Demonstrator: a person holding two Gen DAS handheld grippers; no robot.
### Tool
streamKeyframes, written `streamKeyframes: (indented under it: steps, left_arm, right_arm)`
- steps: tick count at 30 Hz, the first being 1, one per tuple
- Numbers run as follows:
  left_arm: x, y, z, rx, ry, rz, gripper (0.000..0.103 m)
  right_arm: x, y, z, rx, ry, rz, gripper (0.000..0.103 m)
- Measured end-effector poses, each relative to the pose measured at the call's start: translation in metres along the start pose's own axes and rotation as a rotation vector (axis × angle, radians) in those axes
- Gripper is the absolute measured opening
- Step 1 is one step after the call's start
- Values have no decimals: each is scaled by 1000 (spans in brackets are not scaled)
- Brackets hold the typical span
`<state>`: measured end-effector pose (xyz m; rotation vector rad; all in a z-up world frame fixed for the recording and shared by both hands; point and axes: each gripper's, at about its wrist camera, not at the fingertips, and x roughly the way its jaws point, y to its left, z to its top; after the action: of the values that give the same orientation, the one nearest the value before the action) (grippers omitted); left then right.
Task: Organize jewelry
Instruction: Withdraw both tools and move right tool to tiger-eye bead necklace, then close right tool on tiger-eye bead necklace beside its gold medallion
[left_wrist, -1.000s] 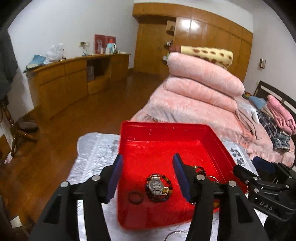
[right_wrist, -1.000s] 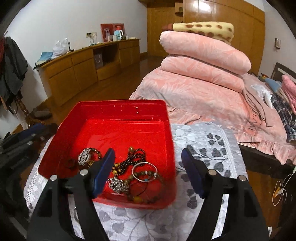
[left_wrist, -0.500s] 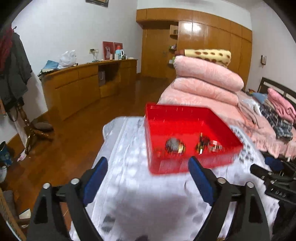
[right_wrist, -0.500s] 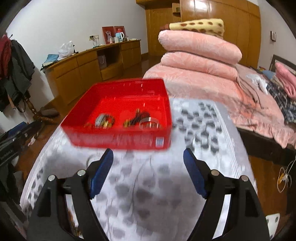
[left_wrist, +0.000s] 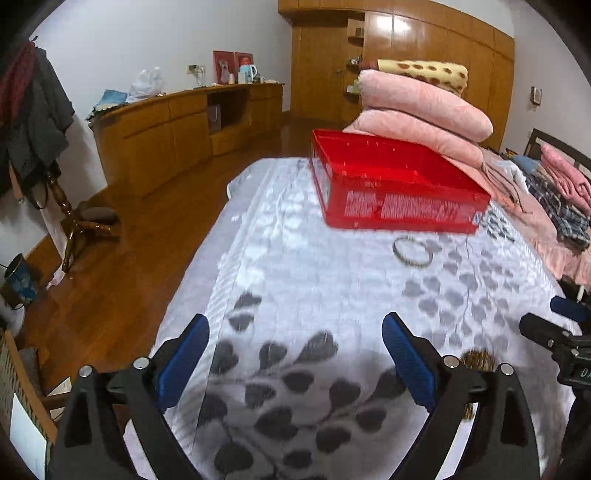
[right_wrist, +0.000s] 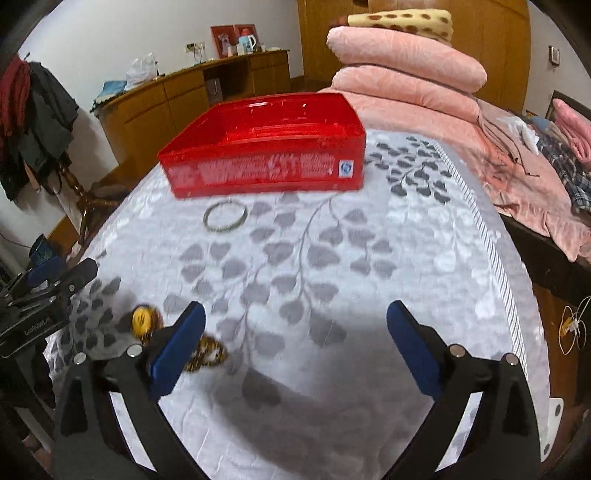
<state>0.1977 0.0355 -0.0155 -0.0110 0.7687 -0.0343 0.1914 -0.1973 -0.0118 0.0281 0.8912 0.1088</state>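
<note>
A red plastic tray (left_wrist: 399, 206) (right_wrist: 266, 166) stands at the far end of the table; its contents are hidden behind its near wall. A silver bangle (left_wrist: 412, 250) (right_wrist: 225, 215) lies on the cloth just in front of it. Yellow-brown bead jewelry (right_wrist: 146, 320) and a second brown beaded piece (right_wrist: 207, 354) lie by my right gripper's left finger; a brown piece (left_wrist: 478, 360) shows in the left wrist view. My left gripper (left_wrist: 295, 358) is open and empty, low over the near cloth. My right gripper (right_wrist: 295, 345) is open and empty.
The table wears a white cloth with grey leaf print (right_wrist: 332, 258). A bed with stacked pink quilts (right_wrist: 406, 70) lies behind and to the right. A wooden sideboard (left_wrist: 177, 129) runs along the left wall over a wood floor (left_wrist: 110, 280). A coat stand (left_wrist: 33, 110) is far left.
Both grippers have pulled back from the tray toward the near end of the table and dropped lower. The tray now sits far ahead, and the bangle and bead pieces have come into view.
</note>
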Motion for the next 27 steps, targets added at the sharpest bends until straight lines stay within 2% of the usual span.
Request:
streamKeyframes:
  steps: [5, 12, 22, 25, 26, 27]
  left_arm:
    - [-5, 7, -17, -16, 26, -2, 94]
    - [-7, 16, -36, -9, 51, 32, 94]
    - [-8, 36, -40, -53, 49, 56, 94]
    - [-8, 39, -39, -58, 47, 51, 94]
    - [-8, 40, -39, -59, 47, 51, 94]
    - [-8, 41, -39, -61, 47, 51, 94]
  right_arm:
    - [-1, 18, -12, -37, 30, 26, 98]
    - [2, 44, -25, -55, 57, 85, 97]
    - [5, 67, -29, -85, 78, 120, 97]
    - [12, 75, -31, -91, 101, 139, 85]
    - [15, 76, -31, -86, 113, 149, 77]
    - [19, 78, -31, -79, 128, 152, 76]
